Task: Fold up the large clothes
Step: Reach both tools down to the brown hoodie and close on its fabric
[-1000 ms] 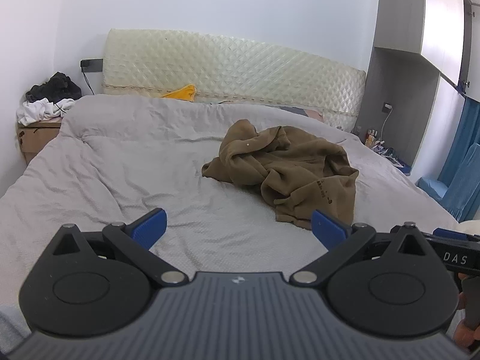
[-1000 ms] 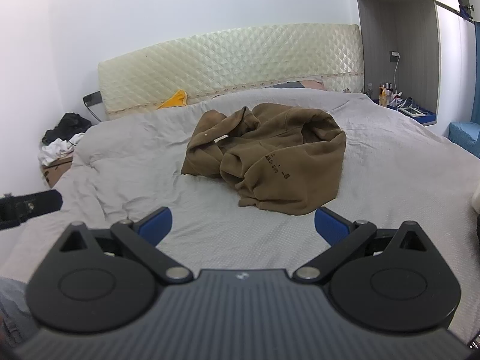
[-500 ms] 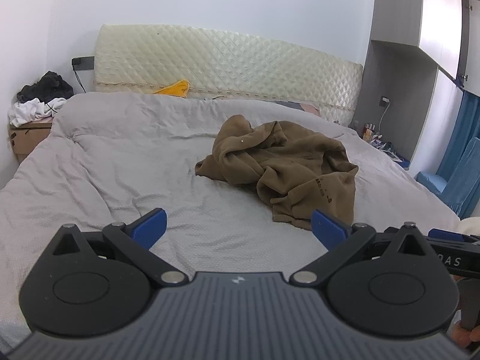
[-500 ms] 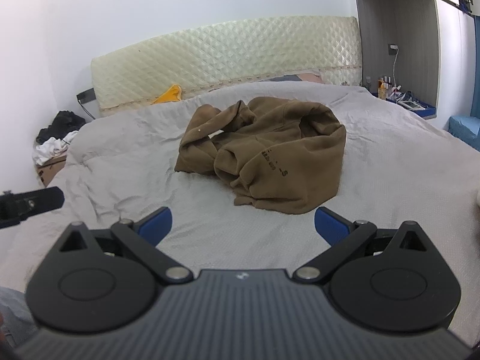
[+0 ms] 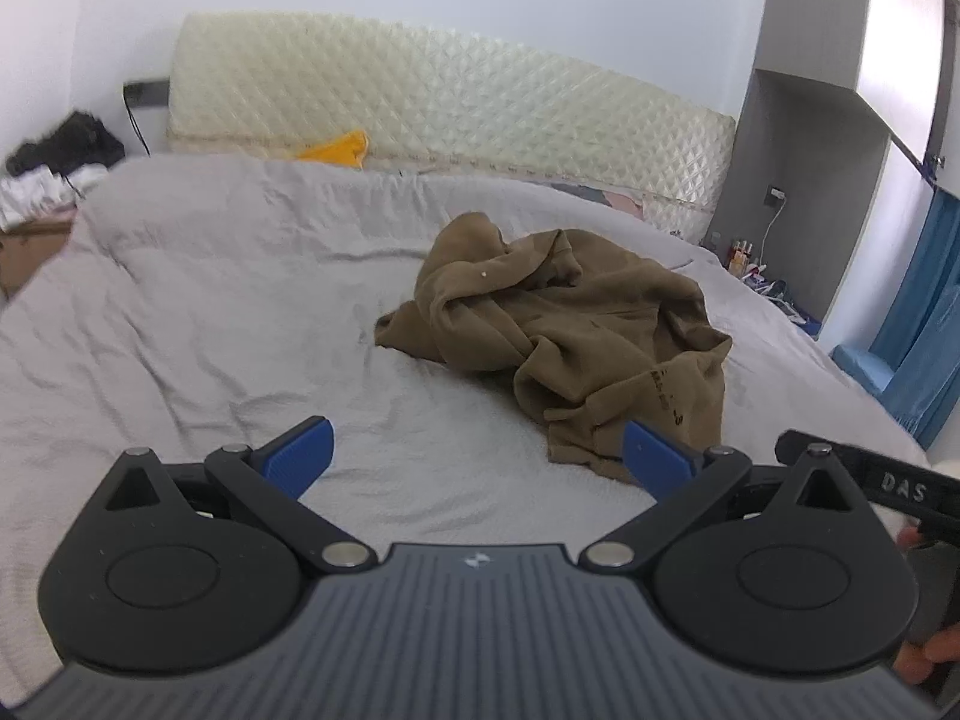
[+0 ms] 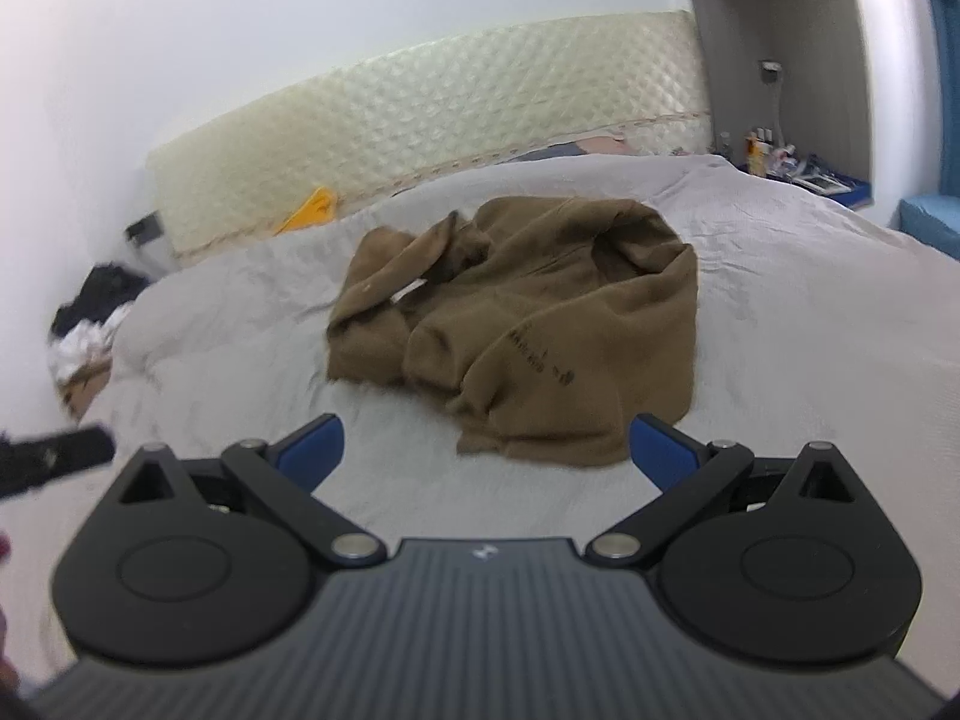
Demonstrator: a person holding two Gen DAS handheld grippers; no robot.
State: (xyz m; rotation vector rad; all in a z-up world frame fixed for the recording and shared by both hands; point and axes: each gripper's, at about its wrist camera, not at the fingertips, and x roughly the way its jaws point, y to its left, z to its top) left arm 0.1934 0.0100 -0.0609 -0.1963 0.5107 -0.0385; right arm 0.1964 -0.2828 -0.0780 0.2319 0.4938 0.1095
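1. Brown sweatshirt (image 5: 564, 324) lies crumpled in a heap mid-bed on the grey bed cover (image 5: 228, 312), sleeves tangled under the body.
2. Left gripper (image 5: 477, 450) and right gripper (image 6: 486, 441) both hover short of it, jaws spread wide, holding nothing.
3. Risk, as I judge it: pinching two bunched layers at once, or catching the loose cover beneath, would drag the heap instead of spreading it.
4. Nearby: a yellow item (image 5: 336, 147) by the headboard (image 5: 450, 108), a clothes pile (image 5: 54, 168) at left; neither blocks the approach.
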